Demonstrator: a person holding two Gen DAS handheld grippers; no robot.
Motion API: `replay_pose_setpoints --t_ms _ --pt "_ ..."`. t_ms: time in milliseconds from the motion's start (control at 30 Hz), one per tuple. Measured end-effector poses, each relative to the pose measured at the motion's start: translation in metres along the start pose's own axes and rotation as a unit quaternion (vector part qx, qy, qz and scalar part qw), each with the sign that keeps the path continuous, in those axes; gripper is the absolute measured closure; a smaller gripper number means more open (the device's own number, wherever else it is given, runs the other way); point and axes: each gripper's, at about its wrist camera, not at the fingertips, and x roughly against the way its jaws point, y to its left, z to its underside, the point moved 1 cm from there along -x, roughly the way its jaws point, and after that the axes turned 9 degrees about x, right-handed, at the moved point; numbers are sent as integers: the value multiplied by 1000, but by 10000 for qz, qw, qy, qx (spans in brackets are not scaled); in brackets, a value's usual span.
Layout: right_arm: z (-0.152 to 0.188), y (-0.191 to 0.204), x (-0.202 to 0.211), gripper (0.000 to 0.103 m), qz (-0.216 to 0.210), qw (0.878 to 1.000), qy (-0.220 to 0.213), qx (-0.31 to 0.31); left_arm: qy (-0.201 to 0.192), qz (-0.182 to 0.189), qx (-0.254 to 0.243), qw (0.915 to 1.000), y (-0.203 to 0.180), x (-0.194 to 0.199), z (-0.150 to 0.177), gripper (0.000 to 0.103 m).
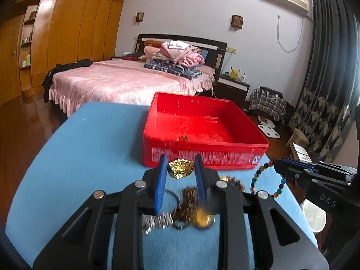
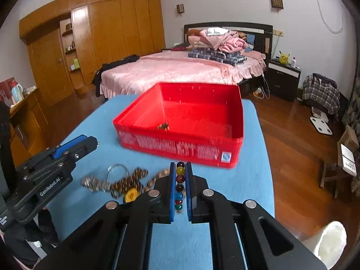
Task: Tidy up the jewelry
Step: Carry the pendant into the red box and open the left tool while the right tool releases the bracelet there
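Writing: "GenRobot.AI" on left gripper [image 2: 88, 142] body, "DAS" on right gripper [image 1: 277, 165].
Left: jaws apart, empty, over jewelry pile [image 1: 191, 211].
Right: clamped on multicolor bead bracelet [image 2: 180, 185], lifted near red bin [image 2: 180, 146] front wall.

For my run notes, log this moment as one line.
right gripper: shut on multicolour bead bracelet, lifted | left gripper: open above jewelry pile | red bin: one small item inside | next, likely: bracelet into bin

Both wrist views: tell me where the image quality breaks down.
Left wrist view: gold pendant and watch smeared by blur; red box overexposed inside. Right wrist view: jewelry pile blurred, box print smeared; fisheye bends the walls.
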Motion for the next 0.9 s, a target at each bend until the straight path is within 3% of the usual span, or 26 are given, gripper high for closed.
replay_pose_setpoints --t_ms 467,633,800,867,900 --pt "-70 -35 -25 95 -54 9988 -454 -195 -128 192 -38 9997 -23 -42 -58 80" --pt "-82 -51 -53 95 -70 9988 -397 -288 -74 216 -80 9997 -30 -71 -73 80" --pt "-80 -59 -82 95 -90 9992 -184 -350 236 153 -58 9996 -30 -106 -73 80" --pt "-78 -61 -89 92 -50 9994 -121 -319 384 130 -77 9991 -27 -116 -72 78" --pt "-77 -62 -92 88 -5 9994 -89 -326 427 112 -69 9990 -26 -119 -73 68"
